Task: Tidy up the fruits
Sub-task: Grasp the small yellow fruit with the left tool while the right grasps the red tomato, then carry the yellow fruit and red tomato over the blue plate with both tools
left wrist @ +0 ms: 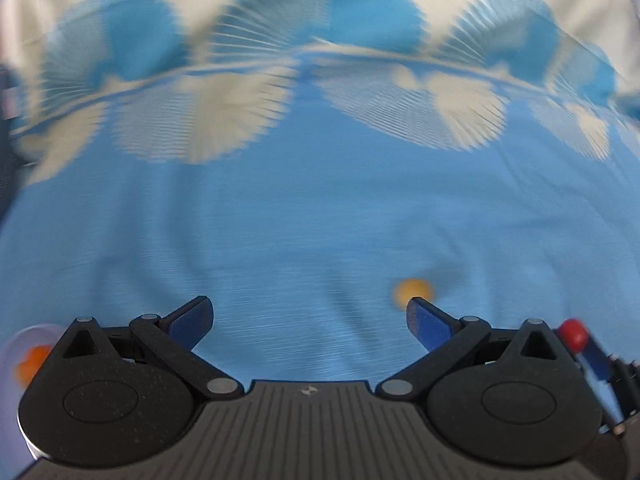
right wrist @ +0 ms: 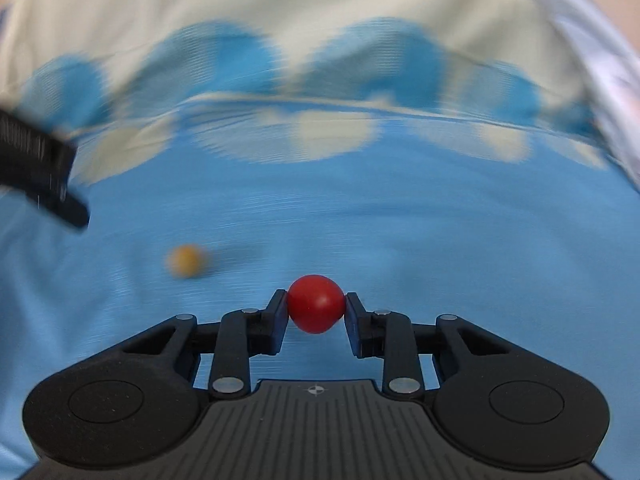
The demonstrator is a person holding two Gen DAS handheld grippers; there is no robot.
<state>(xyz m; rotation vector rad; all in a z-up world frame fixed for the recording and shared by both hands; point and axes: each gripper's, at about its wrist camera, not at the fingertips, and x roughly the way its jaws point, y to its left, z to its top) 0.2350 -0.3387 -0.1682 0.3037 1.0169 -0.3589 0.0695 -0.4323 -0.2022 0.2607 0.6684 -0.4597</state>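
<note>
My right gripper (right wrist: 316, 314) is shut on a small round red fruit (right wrist: 316, 304), its blue pads pressing the fruit's two sides just above the blue cloth. In the left wrist view the same red fruit (left wrist: 573, 332) shows at the right edge. My left gripper (left wrist: 310, 312) is open with nothing between its fingers. A small yellow-orange fruit (left wrist: 412, 290) lies on the cloth just beyond its right fingertip; in the right wrist view this fruit (right wrist: 186, 261) lies left of the red one. Both views are blurred.
A blue cloth with white fan shapes (left wrist: 320, 220) covers the surface. At the lower left a pale translucent dish (left wrist: 24, 338) holds something orange (left wrist: 34, 362), partly hidden behind my left gripper. A dark body, seemingly my left gripper's (right wrist: 40, 172), enters the right wrist view from the left.
</note>
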